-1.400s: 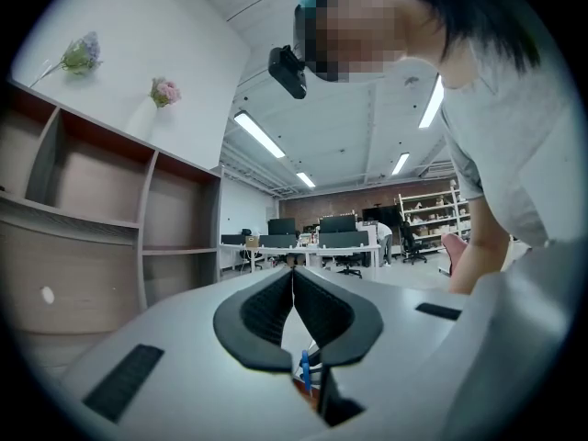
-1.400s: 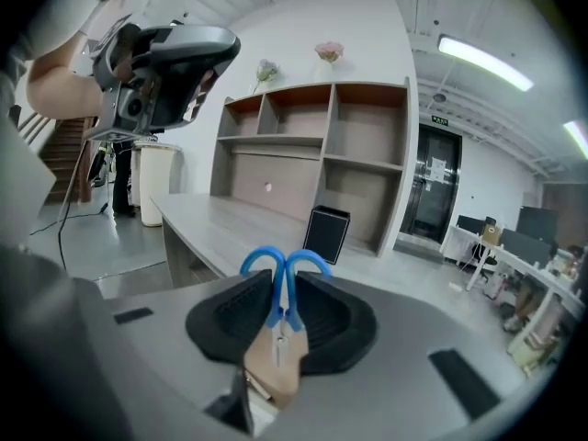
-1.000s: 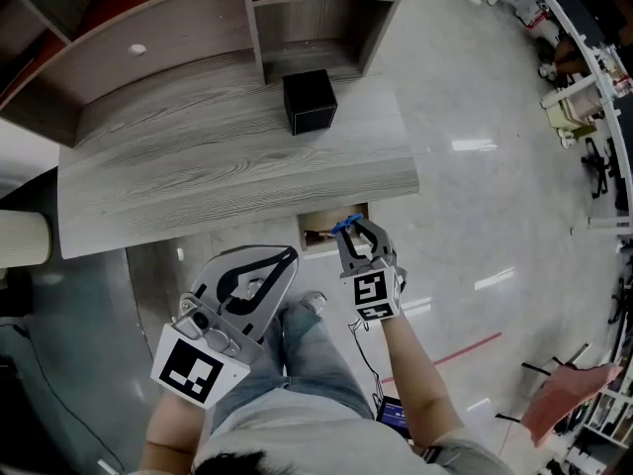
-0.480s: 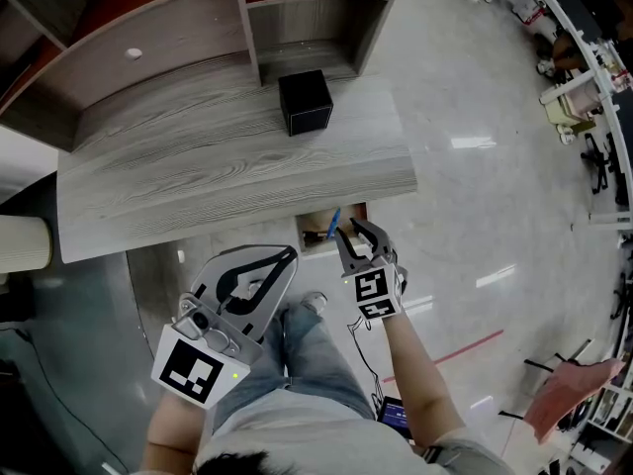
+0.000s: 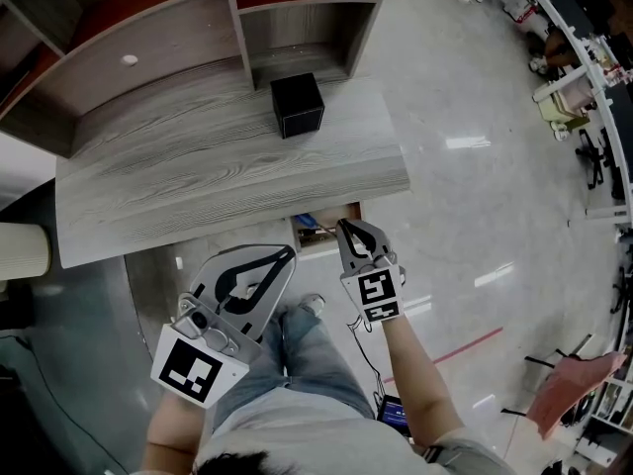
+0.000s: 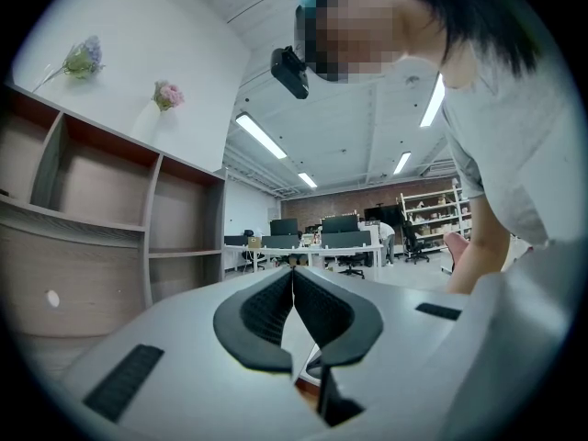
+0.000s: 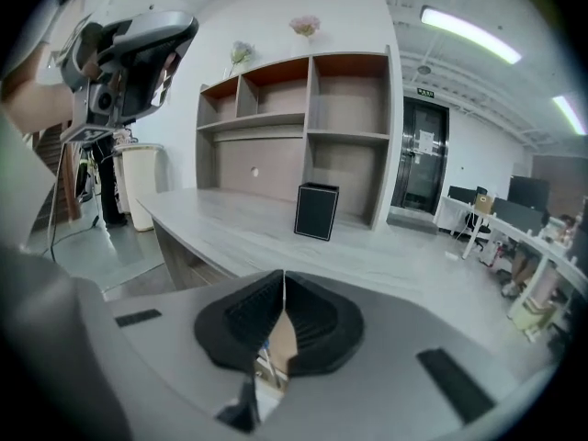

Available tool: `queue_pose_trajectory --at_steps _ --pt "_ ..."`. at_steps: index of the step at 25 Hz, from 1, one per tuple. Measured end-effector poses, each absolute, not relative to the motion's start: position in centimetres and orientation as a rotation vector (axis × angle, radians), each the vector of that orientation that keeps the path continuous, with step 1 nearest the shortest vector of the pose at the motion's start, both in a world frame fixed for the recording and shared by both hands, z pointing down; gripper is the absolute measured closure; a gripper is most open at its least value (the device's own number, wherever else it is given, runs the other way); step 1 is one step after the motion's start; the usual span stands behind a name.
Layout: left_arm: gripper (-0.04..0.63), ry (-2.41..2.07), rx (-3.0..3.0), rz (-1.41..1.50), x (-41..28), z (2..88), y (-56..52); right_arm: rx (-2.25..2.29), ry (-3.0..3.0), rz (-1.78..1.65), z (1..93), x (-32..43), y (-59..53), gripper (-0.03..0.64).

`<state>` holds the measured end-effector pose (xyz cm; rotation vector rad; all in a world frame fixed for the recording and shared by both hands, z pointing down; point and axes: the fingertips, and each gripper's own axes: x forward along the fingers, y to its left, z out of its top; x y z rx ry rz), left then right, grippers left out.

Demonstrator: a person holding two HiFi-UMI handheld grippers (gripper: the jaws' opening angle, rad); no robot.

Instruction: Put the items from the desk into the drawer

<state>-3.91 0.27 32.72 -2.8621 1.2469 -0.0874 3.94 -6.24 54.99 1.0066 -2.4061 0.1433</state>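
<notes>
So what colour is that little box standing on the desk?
Black. The box shows best in the right gripper view, on the grey desk.

— What sits on the pale grey wood-grain worktop [image 5: 198, 176]?
— A black square box [image 5: 297, 105], upright near the back edge, before the right compartment of the wooden shelf unit [image 5: 178, 38].

Holds left gripper [image 5: 291, 253] level, short of the desk [image 5: 198, 176] edge, jaws together, empty; tilts right gripper [image 5: 346, 228] down beside that edge, jaws just closed on nothing.
</notes>
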Motion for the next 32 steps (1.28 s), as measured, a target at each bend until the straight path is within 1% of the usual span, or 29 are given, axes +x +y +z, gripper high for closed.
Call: queue_pose_trajectory --at_steps 1,5,13,27,32 --pt "0.584 1.241 -2.861 -0.084 -3.9 32.5 0.4 1.012 -2.429 0.16 54.3 3.8 -6.2 0.605" --pt "0.584 1.207 -2.859 -0.069 -3.6 31.8 0.7 1.023 -2.53 0.214 51.3 3.0 -5.9 0.607" --pt "0.584 1.104 -2.864 -0.043 -3.0 30.0 1.6 1.053 -2.658 0.215 45.3 2.0 -4.3 0.609" --pt "0.584 0.817 -2.92 -0.013 0.3 28.6 3.9 1.311 -2.828 0.073 32.3 3.9 1.5 0.609" --pt "0.584 0.704 -2.94 -0.01 1.8 28.5 5.3 1.41 -2.842 0.015 29.3 5.1 4.3 0.609"
